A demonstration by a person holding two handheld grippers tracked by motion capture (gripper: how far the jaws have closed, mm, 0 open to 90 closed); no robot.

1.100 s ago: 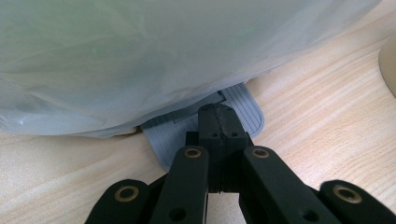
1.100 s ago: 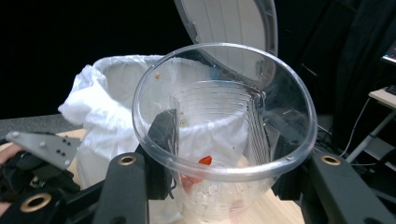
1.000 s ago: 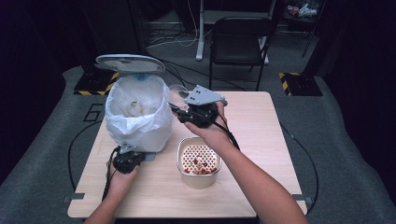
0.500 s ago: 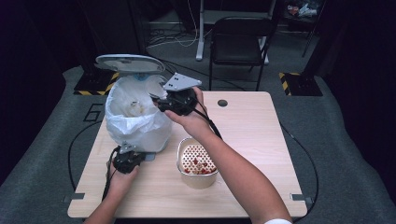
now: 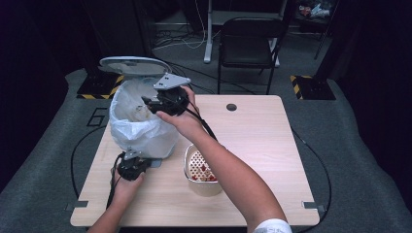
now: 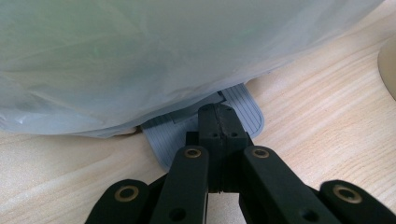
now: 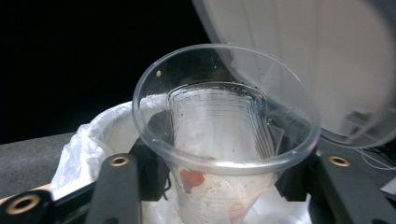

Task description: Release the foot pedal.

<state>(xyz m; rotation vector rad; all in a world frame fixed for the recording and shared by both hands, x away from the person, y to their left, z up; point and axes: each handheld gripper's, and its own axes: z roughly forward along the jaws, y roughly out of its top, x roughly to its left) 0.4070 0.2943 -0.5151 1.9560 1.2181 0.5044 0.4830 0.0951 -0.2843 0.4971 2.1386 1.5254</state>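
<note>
A clear plastic cup (image 7: 224, 121) with red smears inside lies on its side between the jaws of my right gripper (image 7: 219, 163), mouth towards the camera. The jaws have just been opening, and the pads still press the cup's walls. In the high view my right gripper (image 5: 151, 103) hovers over the open mouth of the pedal bin (image 5: 138, 128), which is lined with a white bag. The bin's lid (image 5: 128, 64) stands raised. My left gripper (image 6: 218, 114) is shut, its tips resting on the bin's grey ribbed pedal (image 6: 245, 105); it sits at the bin's front (image 5: 131, 167).
A beige bowl (image 5: 201, 187) with a strainer insert and red bits stands right of the bin, under my right forearm. A round cable hole (image 5: 231, 107) lies in the wooden table (image 5: 272, 160). A black chair (image 5: 248, 46) stands beyond the table.
My right hand has carried the cup leftwards, from above the bowl to over the bin's mouth. The left gripper has stayed on the pedal and the lid has stayed up.
</note>
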